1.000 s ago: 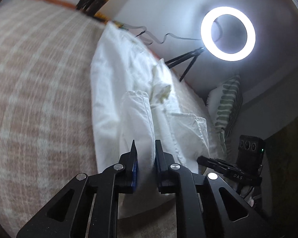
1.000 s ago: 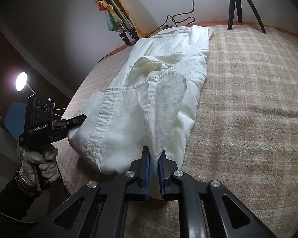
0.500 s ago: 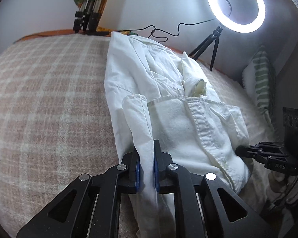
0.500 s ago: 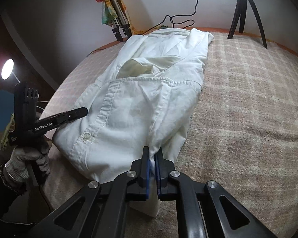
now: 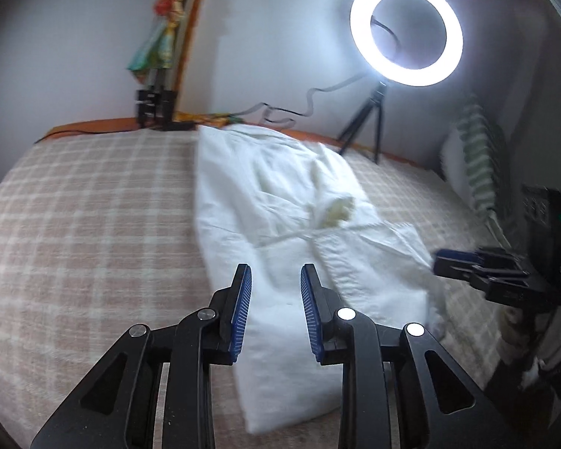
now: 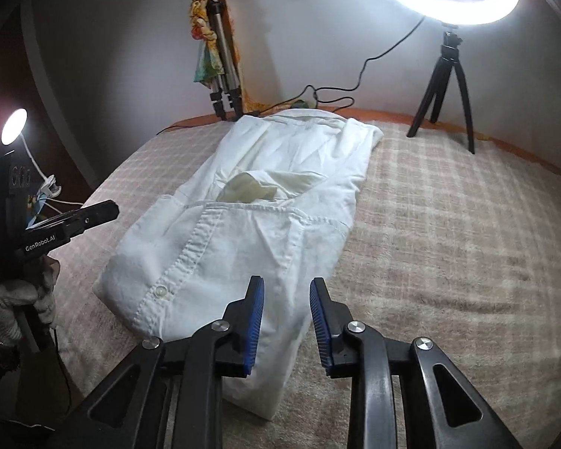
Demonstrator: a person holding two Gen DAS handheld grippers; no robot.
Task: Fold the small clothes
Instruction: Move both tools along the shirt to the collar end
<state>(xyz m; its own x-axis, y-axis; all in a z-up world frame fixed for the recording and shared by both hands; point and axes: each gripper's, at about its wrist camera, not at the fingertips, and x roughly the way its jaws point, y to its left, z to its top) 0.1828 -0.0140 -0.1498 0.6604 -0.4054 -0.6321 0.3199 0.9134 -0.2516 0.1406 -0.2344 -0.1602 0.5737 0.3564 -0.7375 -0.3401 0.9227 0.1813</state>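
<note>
A white button shirt lies lengthwise on a pink checked bed blanket, its sides folded in and a cuff showing at the middle. My left gripper hovers over the shirt's near end. Its jaws are opening, and the cloth lies flat below them, not pinched. My right gripper stands over the shirt's other near corner, jaws opening too, with the blue pads clear of the fabric. Each gripper shows in the other's view: the right one and the left one, held by a gloved hand.
A lit ring light on a small black tripod stands at the bed's far edge, with a cable trailing along the wall. A folded tripod with colourful cloth leans there. A striped pillow lies right; a small lamp glows left.
Both grippers held folds of the shirt shut between their pads; now both have opened and lifted off. The released cloth has dropped flat onto the shirt.
</note>
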